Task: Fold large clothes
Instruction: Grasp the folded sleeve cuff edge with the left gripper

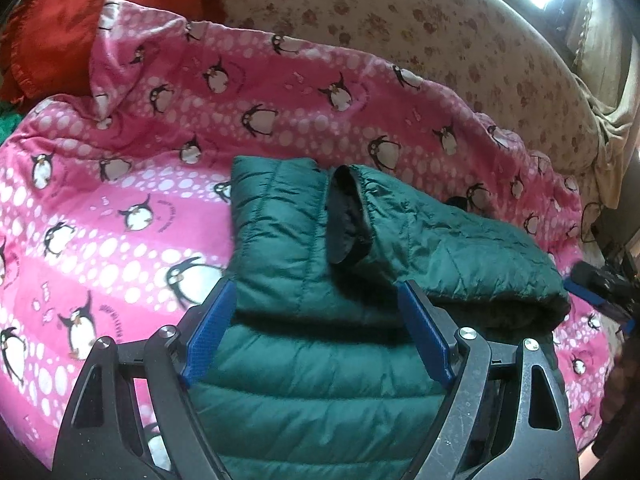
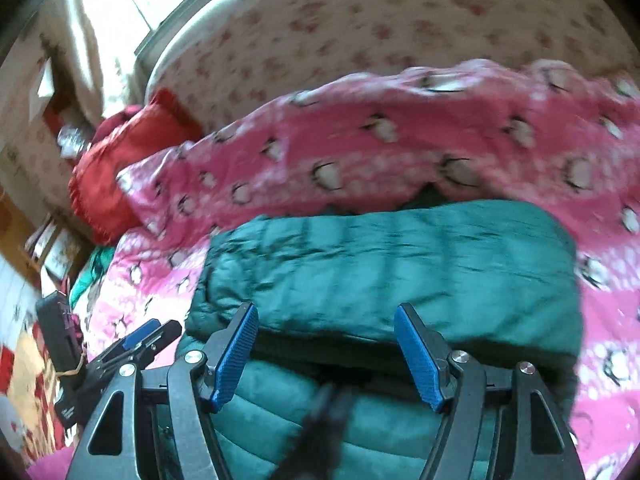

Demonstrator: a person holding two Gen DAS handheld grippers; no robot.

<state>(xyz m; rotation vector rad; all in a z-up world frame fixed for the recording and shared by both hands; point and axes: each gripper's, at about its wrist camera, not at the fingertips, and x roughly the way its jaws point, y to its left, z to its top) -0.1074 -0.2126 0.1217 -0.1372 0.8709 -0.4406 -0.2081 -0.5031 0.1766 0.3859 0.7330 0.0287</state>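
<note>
Left claw: the left gripper [image 1: 316, 300] hangs over the near part of the jacket. Its two blue pads [image 1: 210, 332] stand far apart. Nothing is pinched between them, so it is let go.
Right claw: the right gripper [image 2: 326, 326] has its blue pads apart too. They hang over the jacket and squeeze nothing. This view is blurry. A thin dark thing sits low in the middle, and I cannot tell what it is.
Jacket: the green puffy jacket [image 1: 304, 364] lies in the middle of the pink blanket, right under both claws. It looks folded over itself, with one thick layer on top of another.
Sleeve: one sleeve [image 1: 440, 240] lies across the top of the jacket. Its dark open cuff [image 1: 346, 216] points up toward the middle.
Blanket: the pink blanket [image 1: 120, 200] has penguins and white dots on it. It is spread under the jacket and is a bit wrinkled at the far edge.
Sheet: a pale sheet with brown flowers [image 1: 400, 16] shows past the blanket.
Red cloth: a red cloth [image 1: 80, 28] sits at the far left corner, touching the blanket's edge.
Other claw seen: the right gripper also peeks in at the right edge of the left view, beside the jacket.
</note>
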